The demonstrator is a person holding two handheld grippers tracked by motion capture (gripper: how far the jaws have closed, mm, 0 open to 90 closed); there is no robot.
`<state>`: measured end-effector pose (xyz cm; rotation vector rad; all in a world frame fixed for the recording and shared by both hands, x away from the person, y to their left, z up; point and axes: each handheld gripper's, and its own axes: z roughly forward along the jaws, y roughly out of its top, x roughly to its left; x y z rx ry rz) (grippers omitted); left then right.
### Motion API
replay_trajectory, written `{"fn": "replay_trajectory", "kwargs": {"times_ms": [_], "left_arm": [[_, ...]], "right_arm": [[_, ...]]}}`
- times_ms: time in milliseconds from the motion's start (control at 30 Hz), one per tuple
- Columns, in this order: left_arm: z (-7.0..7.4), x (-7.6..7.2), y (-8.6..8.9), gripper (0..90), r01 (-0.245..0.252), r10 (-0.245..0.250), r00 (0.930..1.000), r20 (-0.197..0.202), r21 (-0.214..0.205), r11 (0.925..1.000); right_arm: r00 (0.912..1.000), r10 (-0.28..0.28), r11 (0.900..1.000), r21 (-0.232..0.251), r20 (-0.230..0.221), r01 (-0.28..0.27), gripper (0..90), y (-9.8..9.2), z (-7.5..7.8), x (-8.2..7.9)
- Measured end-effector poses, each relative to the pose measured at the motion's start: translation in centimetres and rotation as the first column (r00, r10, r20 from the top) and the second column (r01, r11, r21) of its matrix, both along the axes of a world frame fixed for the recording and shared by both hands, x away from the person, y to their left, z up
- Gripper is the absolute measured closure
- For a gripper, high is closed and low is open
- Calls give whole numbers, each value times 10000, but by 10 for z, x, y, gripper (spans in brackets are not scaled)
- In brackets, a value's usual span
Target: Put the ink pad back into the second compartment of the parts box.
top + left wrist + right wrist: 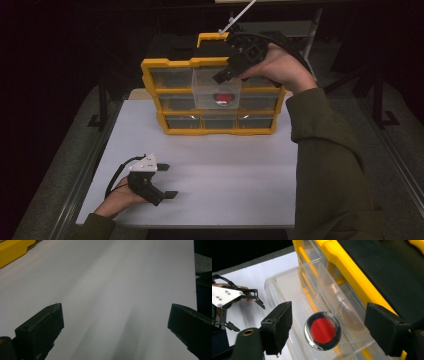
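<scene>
A yellow organizer with clear drawers stands upright at the far side of the white table. One clear drawer in its top row is pulled out toward me. A round red disc with a shiny rim lies inside it. My right gripper hovers over that drawer, pointing down into it. In the right gripper view the disc sits low in the drawer, below the gap of the right gripper, whose jaws stand apart and touch nothing. My left gripper rests open on the table, near left.
The organizer's other drawers are pushed in; its black top and yellow frame lie just right of my right jaw. A corner of the organizer shows ahead of the left gripper. Dark floor surrounds the table.
</scene>
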<state>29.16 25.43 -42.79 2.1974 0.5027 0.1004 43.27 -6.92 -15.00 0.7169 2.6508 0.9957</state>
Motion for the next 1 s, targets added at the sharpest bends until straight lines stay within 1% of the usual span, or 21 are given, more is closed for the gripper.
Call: {"fn": "replay_trajectory", "kwargs": {"times_ms": [100, 133, 167, 233, 267, 300, 367, 400, 500, 633, 667, 700, 733, 767, 1000], "left_arm": [[0, 0, 0, 0, -27, 27, 10000, -7, -23, 10000], [0, 0, 0, 0, -16, 16, 10000, 5, 24, 10000], [0, 0, 0, 0, -16, 16, 10000, 5, 24, 10000], [0, 0, 0, 0, -5, 6, 10000, -4, 72, 10000], [-1, 0, -1, 0, -4, 4, 10000, -8, 81, 10000], [-1, 0, -1, 0, -4, 4, 10000, -8, 81, 10000], [-1, 0, -2, 0, -8, 8, 10000, -16, 66, 10000], [-1, 0, -2, 0, 30, -30, 10000, -13, 119, 9999], [-1, -1, -3, 0, 49, -48, 10000, -48, 154, 9999], [-2, -1, -4, 0, 73, -72, 10000, -52, 144, 9999], [-2, -1, -4, 0, 83, -83, 10000, -47, 129, 9999], [-2, -1, -4, 0, 87, -87, 9999, -54, 113, 9999], [-2, -1, -4, 0, 78, -77, 9999, -73, 137, 9999], [-2, -1, -4, 0, 59, -57, 10000, -81, 140, 9999], [-3, 0, -4, 0, 41, -41, 10000, -7, 149, 9999]], "right_arm": [[10000, -10, 9999, 131, 59, 9, 206, -8, 2, -4], [9999, -56, 9998, 204, 111, 54, 206, -16, 3, -7], [9999, -56, 9998, 204, 111, 54, 206, -16, 3, -7], [9998, -122, 9994, 318, 135, 117, 206, -23, 3, -12], [9998, -137, 9989, 454, 114, 132, 206, -31, 1, -16], [9998, -137, 9989, 454, 114, 132, 206, -31, 1, -16], [9999, -107, 9989, 468, 120, 101, 206, -38, -2, -21], [9998, -194, 9987, 482, 82, 190, 206, -45, -6, -26], [9997, -220, 9984, 527, 92, 215, 205, -50, -9, -29], [9996, -227, 9978, 623, 151, 217, 187, -61, -19, -37], [9996, -233, 9974, 690, 150, 222, 172, -66, -26, -41], [9996, -233, 9974, 690, 150, 222, 172, -66, -26, -41], [9994, -290, 9968, 751, 200, 274, 161, -70, -33, -45], [9994, -290, 9968, 751, 200, 274, 161, -70, -33, -45], [9995, -287, 9959, 860, 105, 277, 128, -78, -68, -57]]}}
